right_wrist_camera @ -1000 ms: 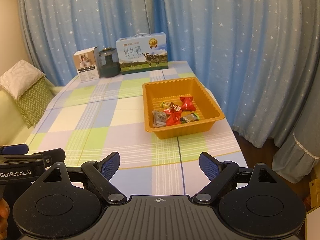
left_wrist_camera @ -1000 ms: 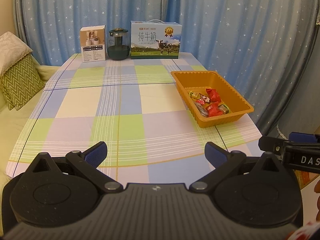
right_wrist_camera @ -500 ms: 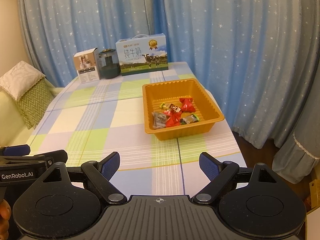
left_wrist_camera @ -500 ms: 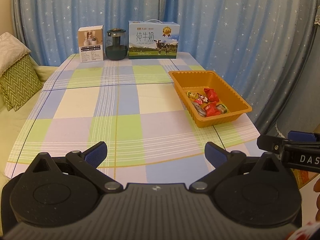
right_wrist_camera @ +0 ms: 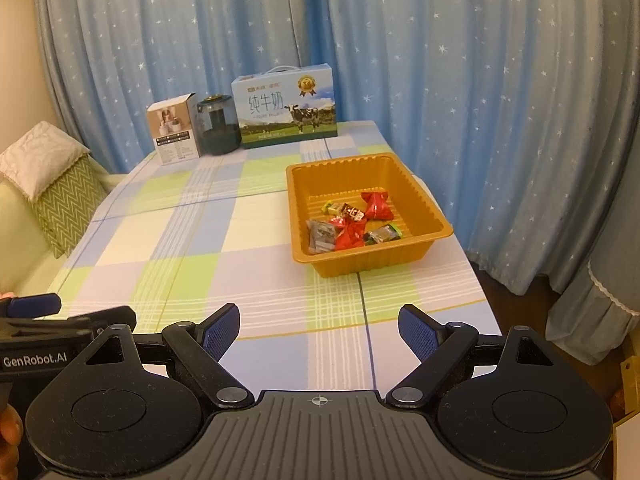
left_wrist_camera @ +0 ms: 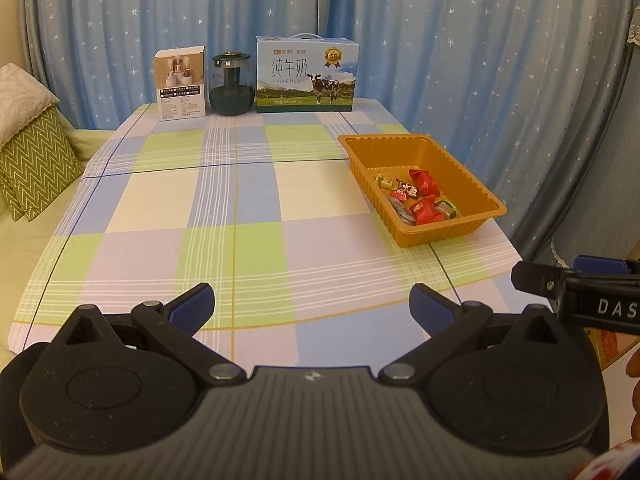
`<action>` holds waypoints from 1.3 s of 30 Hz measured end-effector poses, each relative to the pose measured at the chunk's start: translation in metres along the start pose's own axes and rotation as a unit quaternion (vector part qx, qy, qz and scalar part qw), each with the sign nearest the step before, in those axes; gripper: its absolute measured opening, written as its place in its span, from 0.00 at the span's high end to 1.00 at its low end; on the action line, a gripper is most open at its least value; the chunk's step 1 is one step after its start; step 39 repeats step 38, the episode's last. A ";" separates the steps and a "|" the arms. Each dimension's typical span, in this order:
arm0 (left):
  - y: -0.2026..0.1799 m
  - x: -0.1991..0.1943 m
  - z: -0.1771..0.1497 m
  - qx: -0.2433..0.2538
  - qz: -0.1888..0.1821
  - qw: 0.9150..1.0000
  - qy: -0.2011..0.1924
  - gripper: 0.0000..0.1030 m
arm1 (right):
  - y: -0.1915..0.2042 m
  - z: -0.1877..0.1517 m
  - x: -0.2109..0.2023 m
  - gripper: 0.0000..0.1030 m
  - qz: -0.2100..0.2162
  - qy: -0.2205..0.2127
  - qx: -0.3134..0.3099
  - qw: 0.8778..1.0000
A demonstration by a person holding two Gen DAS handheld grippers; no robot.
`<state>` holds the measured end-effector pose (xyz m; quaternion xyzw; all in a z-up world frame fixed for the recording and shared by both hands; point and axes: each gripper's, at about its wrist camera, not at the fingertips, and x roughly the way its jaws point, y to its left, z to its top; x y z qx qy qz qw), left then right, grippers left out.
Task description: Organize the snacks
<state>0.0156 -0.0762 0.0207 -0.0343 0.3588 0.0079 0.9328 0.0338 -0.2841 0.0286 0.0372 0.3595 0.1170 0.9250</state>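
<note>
Snacks [right_wrist_camera: 352,222] lie together in an orange plastic tray [right_wrist_camera: 424,200], which sits right of centre in the right wrist view, on a table covered with a checked cloth [right_wrist_camera: 192,248] of blue, green, cream and lilac squares. Among the snacks are a red wrapped piece [right_wrist_camera: 377,205] toward the tray's far side, a second red wrapper [right_wrist_camera: 349,236] nearer the front, a clear grey packet [right_wrist_camera: 321,236] at the left, and a small green-ended sweet [right_wrist_camera: 384,234] at the right. In the left wrist view the same tray [left_wrist_camera: 472,184] appears at centre right, its sweets [left_wrist_camera: 418,198] bunched in the near half.

The right gripper [right_wrist_camera: 319,330] fills the bottom of its own frame, its blue-padded fingers wide apart with nothing between them, above the near edge of the cloth and well apart from the tray. The left gripper [left_wrist_camera: 311,307] sits likewise at the bottom of its frame, jaws spread and empty. Each gripper's side shows in the other's view: the left gripper at lower left of the right wrist view, the right gripper [left_wrist_camera: 580,296] at the right edge of the left wrist view.

At the far end of the table, in the upper middle of both frames, stand a white product box [left_wrist_camera: 181,83], a dark glass jar [left_wrist_camera: 233,84] just beside it, and a blue milk carton case [left_wrist_camera: 306,75] with a cow on it. Blue star-print curtains [right_wrist_camera: 460,60] hang behind. A green zigzag cushion [left_wrist_camera: 32,172] rests at the left edge.
</note>
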 end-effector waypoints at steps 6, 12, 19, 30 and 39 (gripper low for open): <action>0.004 0.003 -0.002 -0.004 -0.001 1.000 0.002 0.00 | 0.003 -0.003 0.003 0.16 0.002 0.006 -0.003 1.000; 0.006 0.003 -0.004 -0.007 -0.003 1.000 0.002 0.00 | 0.004 -0.002 0.005 0.16 0.001 0.006 -0.005 1.000; 0.006 0.003 -0.005 -0.008 -0.004 1.000 0.001 0.00 | 0.004 -0.002 0.005 0.16 0.001 0.006 -0.005 1.000; 0.007 0.002 -0.005 -0.008 -0.005 1.000 0.001 0.00 | 0.005 -0.003 0.005 0.16 0.001 0.007 -0.005 1.000; 0.008 0.000 -0.006 -0.013 -0.008 1.000 -0.008 0.00 | 0.006 -0.005 0.004 0.16 0.002 0.008 -0.005 1.000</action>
